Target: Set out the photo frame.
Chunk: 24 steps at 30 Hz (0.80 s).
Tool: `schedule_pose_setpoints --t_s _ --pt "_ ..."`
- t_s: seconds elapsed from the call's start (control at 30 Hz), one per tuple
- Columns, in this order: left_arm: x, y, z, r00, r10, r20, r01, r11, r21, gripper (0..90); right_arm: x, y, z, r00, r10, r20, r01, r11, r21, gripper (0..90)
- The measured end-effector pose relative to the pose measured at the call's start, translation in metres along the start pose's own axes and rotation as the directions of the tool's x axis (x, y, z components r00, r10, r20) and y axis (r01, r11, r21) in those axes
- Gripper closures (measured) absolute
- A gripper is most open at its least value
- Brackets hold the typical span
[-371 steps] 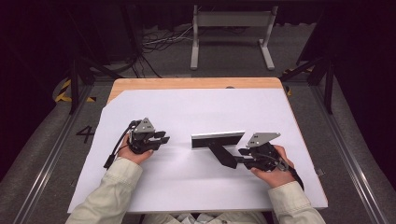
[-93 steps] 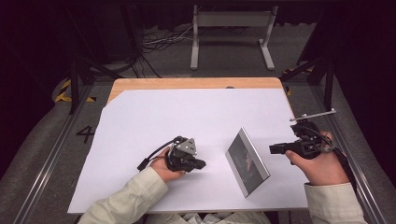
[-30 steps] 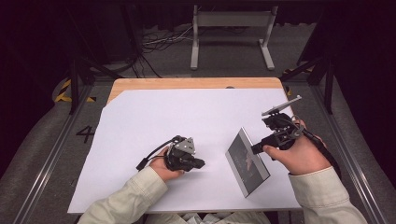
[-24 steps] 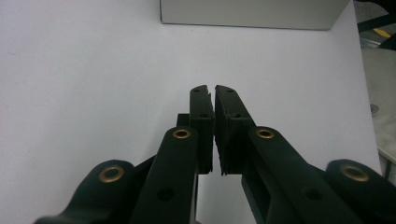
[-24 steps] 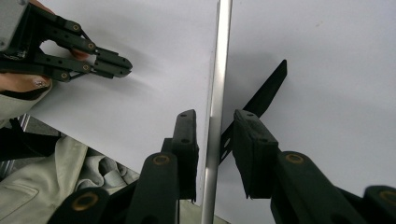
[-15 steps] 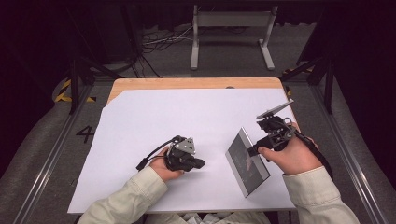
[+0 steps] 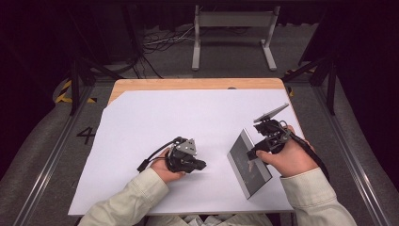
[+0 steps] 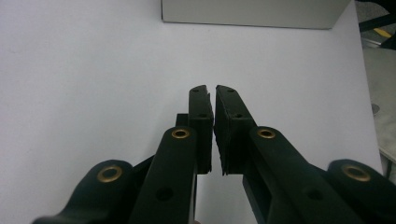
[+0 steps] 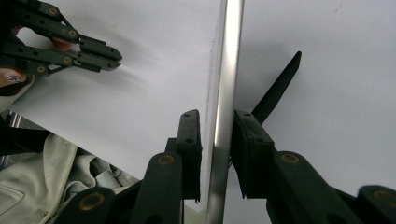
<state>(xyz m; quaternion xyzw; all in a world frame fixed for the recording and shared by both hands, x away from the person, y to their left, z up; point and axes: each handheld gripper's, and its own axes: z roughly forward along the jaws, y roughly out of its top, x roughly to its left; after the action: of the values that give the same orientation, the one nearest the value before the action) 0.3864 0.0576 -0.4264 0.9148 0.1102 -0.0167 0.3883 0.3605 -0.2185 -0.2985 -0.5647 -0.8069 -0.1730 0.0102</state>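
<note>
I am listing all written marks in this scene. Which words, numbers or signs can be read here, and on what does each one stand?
"4": a dark numeral on the grey floor left of the table, at.
Picture frame: no writing can be made out on it.
White sheet: it shows no writing.

This looked like a lab or a test room, not a home. A wooden table stood in a dark room, covered with a big white sheet. Black curtains hung all around. Metal rails ran along the grey floor on both sides of the table. Loose cables lay on the floor behind it, beside a grey metal stand. Yellow and black tape marked the floor.
</note>
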Motion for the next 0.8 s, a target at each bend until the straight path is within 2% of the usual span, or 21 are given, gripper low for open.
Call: schedule_pose_setpoints --t_s 0.23,0.6,0.8 --pt "-0.0001 -0.0002 0.0000 1.0000 -0.004 0.002 0.004 1.0000 0.002 85.3 0.0032 0.0009 0.0037 0.9995 -0.019 0.025 0.019 1.000 0.012 80.4" --pt "0.0001 -0.0001 -0.0003 1.0000 -0.001 0.000 0.001 1.0000 -0.001 85.2 0.0056 0.0020 0.0034 0.9988 -0.003 0.050 0.002 1.000 0.016 83.5" --pt "0.0005 -0.0005 -0.0011 1.0000 -0.001 -0.005 0.001 1.0000 -0.006 85.3 0.0065 0.0034 0.0033 0.9986 -0.014 0.052 0.013 1.000 0.021 83.5"
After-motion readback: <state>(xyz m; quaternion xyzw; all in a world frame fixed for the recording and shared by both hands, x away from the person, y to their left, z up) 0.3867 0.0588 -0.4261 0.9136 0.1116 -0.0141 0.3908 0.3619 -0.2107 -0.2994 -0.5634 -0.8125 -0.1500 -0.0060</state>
